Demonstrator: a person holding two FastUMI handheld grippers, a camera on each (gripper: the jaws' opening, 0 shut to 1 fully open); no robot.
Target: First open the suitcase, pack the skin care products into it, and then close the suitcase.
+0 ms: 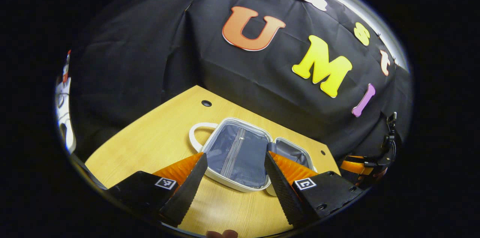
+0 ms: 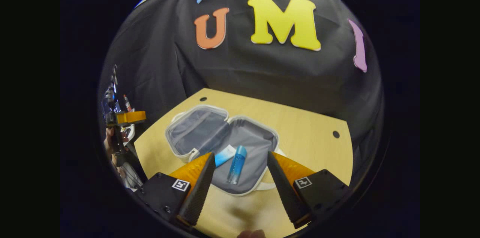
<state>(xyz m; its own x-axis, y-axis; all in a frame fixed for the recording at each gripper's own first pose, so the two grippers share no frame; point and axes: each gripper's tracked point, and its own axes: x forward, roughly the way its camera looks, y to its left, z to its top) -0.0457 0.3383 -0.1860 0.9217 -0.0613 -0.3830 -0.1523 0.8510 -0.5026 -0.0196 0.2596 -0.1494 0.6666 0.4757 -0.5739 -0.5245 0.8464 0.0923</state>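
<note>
The small suitcase [image 1: 232, 144] lies open on the wooden table [image 1: 161, 136], white-rimmed with grey lining and a white handle [image 1: 195, 133] at its left. My left gripper [image 1: 235, 154] hovers open above its near edge, nothing between the fingers. In the right gripper view both halves of the suitcase [image 2: 198, 129] lie flat. A blue bottle [image 2: 237, 165] and a white and blue tube [image 2: 225, 155] rest in the right half. My right gripper [image 2: 240, 154] hangs open just above them, holding nothing.
The other gripper [image 2: 125, 118], held by a hand [image 2: 110, 140], shows beyond the table's left edge in the right gripper view. The black cloth wall stands close behind the table. Bare wood [image 2: 311, 136] lies right of the suitcase.
</note>
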